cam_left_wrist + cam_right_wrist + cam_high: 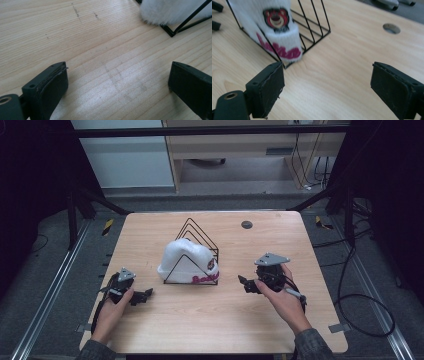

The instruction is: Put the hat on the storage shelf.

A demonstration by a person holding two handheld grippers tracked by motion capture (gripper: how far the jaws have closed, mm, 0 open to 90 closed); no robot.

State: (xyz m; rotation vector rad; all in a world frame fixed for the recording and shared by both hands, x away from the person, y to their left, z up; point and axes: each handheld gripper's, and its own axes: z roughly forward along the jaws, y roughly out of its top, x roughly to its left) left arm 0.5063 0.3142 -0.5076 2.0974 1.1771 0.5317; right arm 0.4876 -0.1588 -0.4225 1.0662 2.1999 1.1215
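A white fluffy hat [186, 261] with pink lettering and a bear patch sits in a black wire rack [196, 251] at the middle of the wooden table [220, 320]. Its bear patch and lettering show close up on the hat [277, 32] in the right gripper view, inside the rack [312, 27]. My left gripper [146, 294] rests low on the table to the rack's left, open, with bare wood between its jaws [117, 82]. My right gripper [243, 283] hovers to the rack's right, pointing at it, open and empty [327, 87]. A hat edge [170, 12] shows at top right of the left gripper view.
A round cable hole [246, 224] lies in the table behind the rack on the right. Cables [360, 305] trail over the floor at the right. Dark frame struts [95, 200] stand at the table's back corners.
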